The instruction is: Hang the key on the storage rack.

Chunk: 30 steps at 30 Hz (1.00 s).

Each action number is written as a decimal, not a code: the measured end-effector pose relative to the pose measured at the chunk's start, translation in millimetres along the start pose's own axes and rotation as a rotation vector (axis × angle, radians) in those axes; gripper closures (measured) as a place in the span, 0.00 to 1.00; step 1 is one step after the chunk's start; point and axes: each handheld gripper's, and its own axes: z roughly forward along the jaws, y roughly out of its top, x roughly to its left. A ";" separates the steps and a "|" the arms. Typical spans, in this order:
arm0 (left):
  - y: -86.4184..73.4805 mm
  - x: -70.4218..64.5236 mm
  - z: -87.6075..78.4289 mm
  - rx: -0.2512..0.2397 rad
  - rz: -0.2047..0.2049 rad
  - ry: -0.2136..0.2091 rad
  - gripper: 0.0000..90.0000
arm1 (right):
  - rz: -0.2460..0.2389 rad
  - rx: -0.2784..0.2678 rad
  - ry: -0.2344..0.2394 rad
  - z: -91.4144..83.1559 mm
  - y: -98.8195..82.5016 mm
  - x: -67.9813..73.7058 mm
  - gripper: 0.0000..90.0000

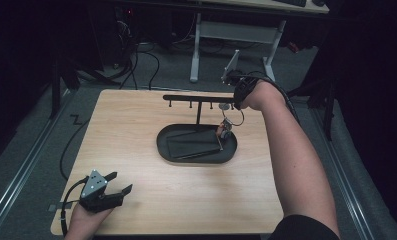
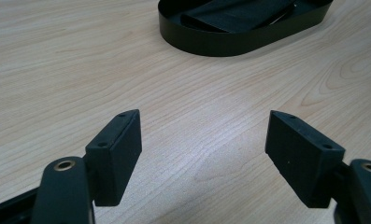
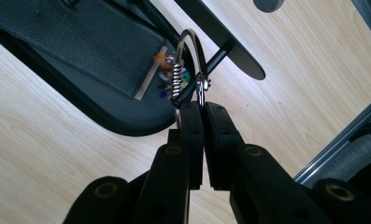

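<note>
I see a light wooden table (image 1: 136,130) with a visible grain. It stands on a grey floor (image 1: 31,150). On the table, a bit right of the middle, sits a black oval tray (image 1: 166,150). Inside the tray a flat black wallet (image 1: 191,145) lies. From the tray's back part a thin black stand (image 1: 198,107) rises, with a horizontal bar and small hooks. My left gripper (image 1: 120,191) rests near the front left corner.

**Tray and rack at mid-counter**

An oval tray (image 1: 196,152) sits at the middle of the counter (image 1: 136,130), with a flat pad (image 1: 191,145) lying in it. A hook rack (image 1: 198,98) rises from the tray's far side. A keyring (image 1: 225,127) hangs under the rack's right end, above the tray's right edge.
</note>
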 end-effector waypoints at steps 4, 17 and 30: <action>0.1 -0.4 0.0 0.002 0.001 -0.001 0.31 | 0.015 0.004 -0.019 0.7 0.7 1.7 0.93; 0.1 -1.0 0.2 0.002 0.001 0.000 0.31 | 0.017 -0.051 -0.028 -9.7 -4.7 8.1 0.89; 0.2 -3.2 0.3 0.008 0.008 -0.003 0.31 | 0.052 -0.099 -0.035 -23.6 -27.1 15.7 0.82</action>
